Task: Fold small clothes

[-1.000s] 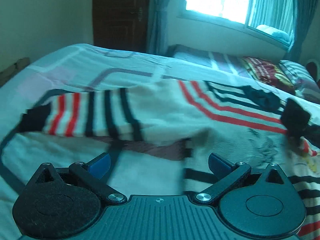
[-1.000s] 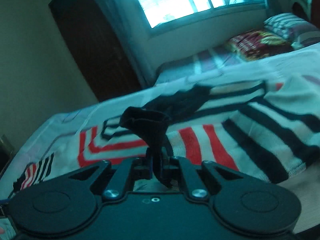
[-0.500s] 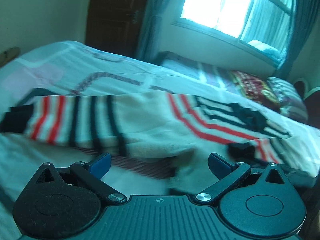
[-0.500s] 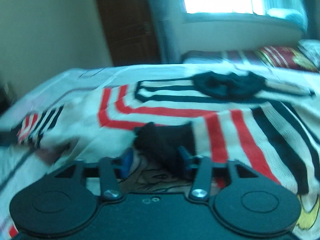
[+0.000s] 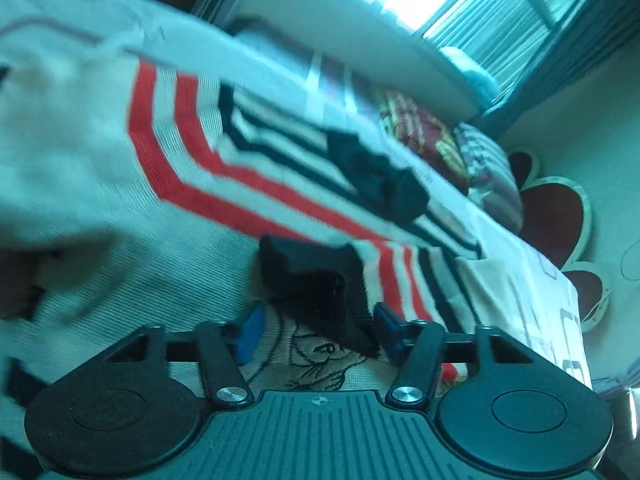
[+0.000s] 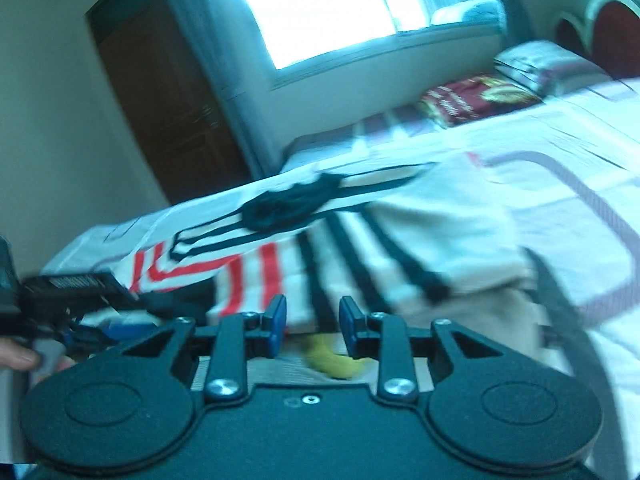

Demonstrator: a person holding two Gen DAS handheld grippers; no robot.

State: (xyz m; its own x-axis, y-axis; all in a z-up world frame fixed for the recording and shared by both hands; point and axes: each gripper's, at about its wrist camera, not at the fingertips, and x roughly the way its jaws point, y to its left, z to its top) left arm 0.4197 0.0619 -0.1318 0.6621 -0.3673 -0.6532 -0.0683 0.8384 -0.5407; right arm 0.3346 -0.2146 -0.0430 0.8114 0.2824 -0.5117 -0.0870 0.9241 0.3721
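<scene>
Left wrist: ribbed knit sweater (image 5: 120, 216), black cuff (image 5: 316, 280) folded.

A home bedroom: a bed (image 6: 560, 152) with pillows (image 6: 536, 64), a curtained window (image 6: 320, 8) and a wooden door (image 6: 160, 92)

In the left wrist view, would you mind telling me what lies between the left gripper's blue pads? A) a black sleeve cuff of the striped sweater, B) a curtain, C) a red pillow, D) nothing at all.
A: the black cuff of the striped sweater lies between the pads of the left gripper, whose jaws have just been closing and do not yet visibly press it.
</scene>
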